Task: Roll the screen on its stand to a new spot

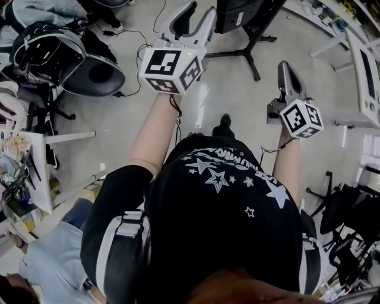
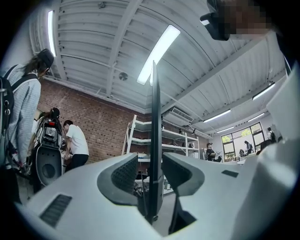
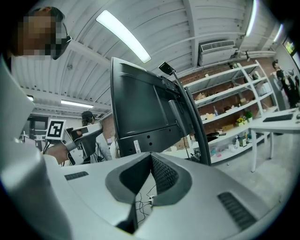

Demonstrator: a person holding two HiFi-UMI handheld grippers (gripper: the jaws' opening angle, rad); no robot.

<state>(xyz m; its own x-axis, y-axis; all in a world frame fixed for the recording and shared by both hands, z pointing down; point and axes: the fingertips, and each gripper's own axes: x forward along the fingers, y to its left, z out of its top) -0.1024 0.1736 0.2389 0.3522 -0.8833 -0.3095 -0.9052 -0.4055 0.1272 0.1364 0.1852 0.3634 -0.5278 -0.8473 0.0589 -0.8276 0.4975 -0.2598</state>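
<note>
The black screen (image 1: pixel 243 15) stands on a black stand with floor legs (image 1: pixel 240 53) just ahead of me. My left gripper (image 1: pixel 195 21) is raised at the screen's left edge with its jaws apart. In the left gripper view the screen (image 2: pixel 153 117) appears edge-on, as a thin dark strip running through the gap of the left gripper (image 2: pixel 150 171). Background shows between the strip and the left pad. My right gripper (image 1: pixel 287 74) hangs lower to the right, shut and holding nothing. The right gripper view looks past the right gripper (image 3: pixel 150 161) at the screen's back (image 3: pixel 140 108) and curved stand pole (image 3: pixel 194 122).
Chairs and dark gear (image 1: pixel 95 74) crowd the left, with cables (image 1: pixel 133 47) on the floor. A white table (image 1: pixel 368 77) runs along the right, and black stands (image 1: pixel 344 219) sit lower right. A person in grey (image 1: pixel 53 255) is at lower left. Other people (image 2: pixel 77 145) and shelves (image 3: pixel 225 93) are further off.
</note>
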